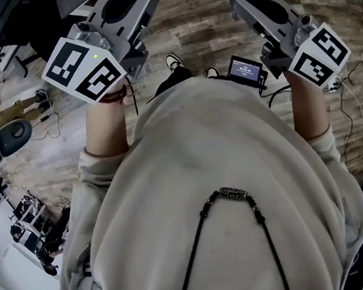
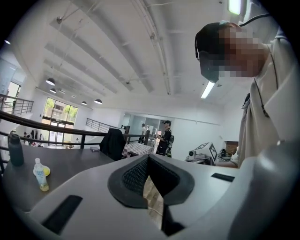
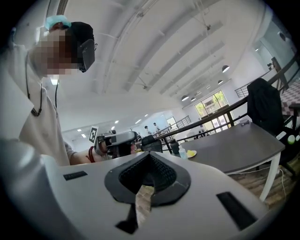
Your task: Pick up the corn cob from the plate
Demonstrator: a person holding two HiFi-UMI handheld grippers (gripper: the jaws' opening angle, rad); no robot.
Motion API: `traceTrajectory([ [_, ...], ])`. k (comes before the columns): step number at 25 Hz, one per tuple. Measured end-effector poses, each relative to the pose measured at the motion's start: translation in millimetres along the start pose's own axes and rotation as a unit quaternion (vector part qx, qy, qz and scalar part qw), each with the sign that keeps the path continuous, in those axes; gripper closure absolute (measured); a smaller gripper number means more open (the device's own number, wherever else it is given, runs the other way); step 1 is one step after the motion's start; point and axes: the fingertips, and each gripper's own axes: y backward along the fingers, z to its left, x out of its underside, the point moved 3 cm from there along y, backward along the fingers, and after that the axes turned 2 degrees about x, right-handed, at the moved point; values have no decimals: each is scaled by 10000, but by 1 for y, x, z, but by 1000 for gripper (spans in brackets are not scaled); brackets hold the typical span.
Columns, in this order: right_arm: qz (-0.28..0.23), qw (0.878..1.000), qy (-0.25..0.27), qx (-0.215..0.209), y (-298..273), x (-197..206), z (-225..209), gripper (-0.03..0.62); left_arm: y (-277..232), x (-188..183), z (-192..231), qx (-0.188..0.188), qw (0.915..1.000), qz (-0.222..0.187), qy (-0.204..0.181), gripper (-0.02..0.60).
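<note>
**Corn cob (image 3: pixel 191 153) set well away on the table (image 3: pixel 234 145); nothing is held**

A small yellow patch beside a clear bottle (image 3: pixel 182 151) is taken for the cob on its plate, though it is too small for the two to be told apart. The left gripper (image 2: pixel 149 158) and right gripper (image 3: pixel 150 156) are kept closed and empty, far from it. The cob is judged light, stiff and apt to roll, so it is best taken across its middle.
</note>
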Motion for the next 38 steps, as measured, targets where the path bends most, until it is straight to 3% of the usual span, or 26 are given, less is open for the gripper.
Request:
traceTrajectory([
  [5, -157, 9994, 125, 269, 9, -15, 12, 577, 4, -18, -10, 393, 9989, -123, -226, 575],
  [11, 96, 9976, 527, 433, -16, -63, 52, 577, 35, -69, 1, 300, 9987, -276, -322, 577],
  [19, 159, 9958, 816, 390, -40, -98, 87, 577, 69, -98, 12, 358, 9977, -530, -239, 575],
  [29, 314, 9920, 1188, 284, -52, -123, 150, 577, 126, -115, -5, 266, 9968, -688, -297, 575],
  [38, 370, 9911, 1268, -172, -62, -136, 172, 577, 162, -115, -16, -235, 9949, -967, -143, 575],
])
